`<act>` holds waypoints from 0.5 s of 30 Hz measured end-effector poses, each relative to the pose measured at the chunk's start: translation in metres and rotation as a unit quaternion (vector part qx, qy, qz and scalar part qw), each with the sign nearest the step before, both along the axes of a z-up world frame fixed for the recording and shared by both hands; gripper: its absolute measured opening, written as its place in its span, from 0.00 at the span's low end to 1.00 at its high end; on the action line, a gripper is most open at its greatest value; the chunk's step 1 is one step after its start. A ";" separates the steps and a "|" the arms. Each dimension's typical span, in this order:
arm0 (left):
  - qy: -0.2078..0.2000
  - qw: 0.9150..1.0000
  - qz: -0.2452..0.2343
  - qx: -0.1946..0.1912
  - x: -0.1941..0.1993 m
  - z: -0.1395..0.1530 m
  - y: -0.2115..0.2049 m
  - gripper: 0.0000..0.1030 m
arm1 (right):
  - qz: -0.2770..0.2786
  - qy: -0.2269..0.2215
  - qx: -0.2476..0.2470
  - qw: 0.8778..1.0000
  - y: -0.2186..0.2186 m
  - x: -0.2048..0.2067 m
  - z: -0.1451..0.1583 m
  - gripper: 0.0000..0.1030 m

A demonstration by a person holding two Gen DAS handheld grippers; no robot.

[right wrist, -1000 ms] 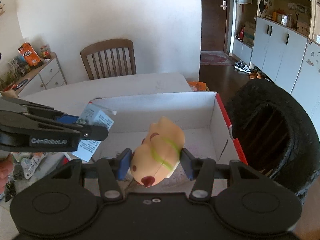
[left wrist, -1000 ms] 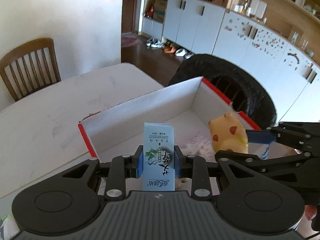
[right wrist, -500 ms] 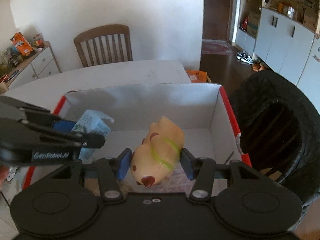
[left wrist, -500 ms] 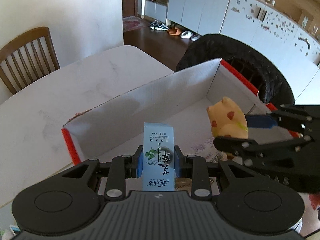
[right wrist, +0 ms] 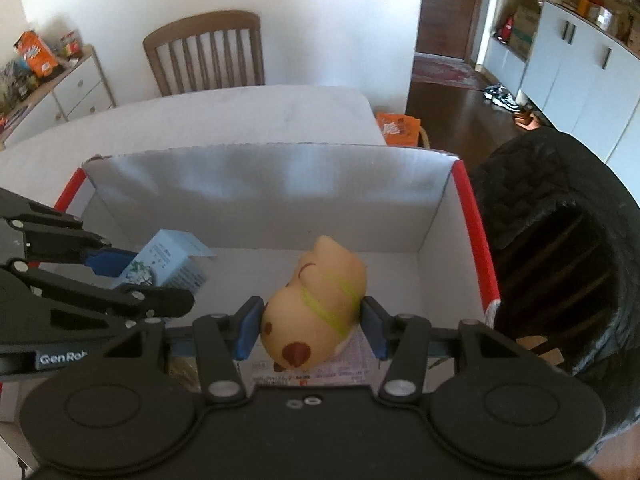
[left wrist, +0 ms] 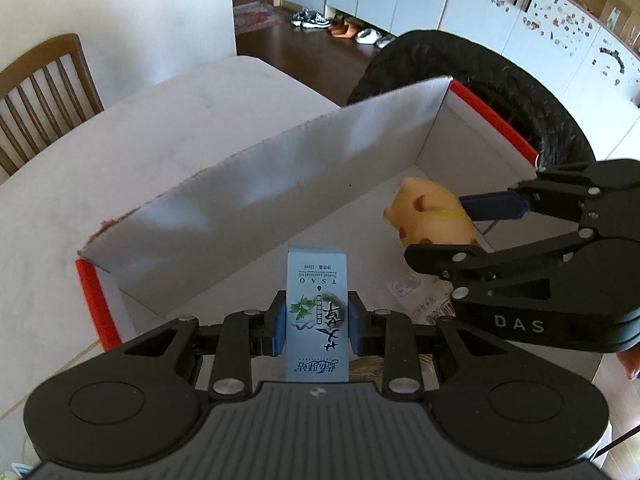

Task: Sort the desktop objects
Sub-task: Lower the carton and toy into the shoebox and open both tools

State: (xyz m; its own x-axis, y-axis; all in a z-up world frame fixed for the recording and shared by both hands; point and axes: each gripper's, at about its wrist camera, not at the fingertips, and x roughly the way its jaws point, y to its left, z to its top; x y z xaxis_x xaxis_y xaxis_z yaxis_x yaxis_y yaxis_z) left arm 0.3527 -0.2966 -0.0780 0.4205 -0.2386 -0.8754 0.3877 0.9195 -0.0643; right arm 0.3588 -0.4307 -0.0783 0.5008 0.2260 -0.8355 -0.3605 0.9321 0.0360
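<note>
With the left gripper [left wrist: 317,330] clamping the light-blue carton [left wrist: 317,316] and the right gripper [right wrist: 312,330] clamping the yellow toy [right wrist: 316,304], both above the open box [right wrist: 260,184] on the bench, lower each load near the box floor, well apart, then part the jaws.

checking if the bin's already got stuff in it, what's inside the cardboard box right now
On the cardboard box floor lies printed paper and something tan, partly hidden. The left claw holds a small blue carton and the right claw a yellow toy above it.
</note>
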 end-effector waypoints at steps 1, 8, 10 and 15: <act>0.002 1.000 0.000 0.000 0.001 -0.001 0.000 0.27 | 0.002 0.003 -0.006 1.000 0.002 0.002 -0.002 0.49; 0.033 0.999 -0.002 0.005 0.005 -0.008 -0.001 0.27 | 0.004 0.023 -0.011 1.000 0.003 0.005 -0.009 0.49; 0.044 0.999 -0.004 0.012 0.005 -0.013 0.000 0.27 | 0.005 0.026 -0.011 1.000 0.002 0.004 -0.009 0.49; 0.054 0.999 -0.001 0.009 0.004 -0.014 0.006 0.28 | 0.010 0.024 -0.015 1.000 -0.002 0.000 -0.006 0.50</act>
State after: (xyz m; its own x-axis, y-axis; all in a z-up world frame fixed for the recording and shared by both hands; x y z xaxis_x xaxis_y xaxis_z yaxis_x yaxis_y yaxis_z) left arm 0.3566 -0.2905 -0.0917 0.3238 -0.2237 -0.9193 0.3814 0.9201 -0.0895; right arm 0.3591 -0.4329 -0.0839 0.4562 0.2096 -0.8648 -0.3776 0.9256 0.0252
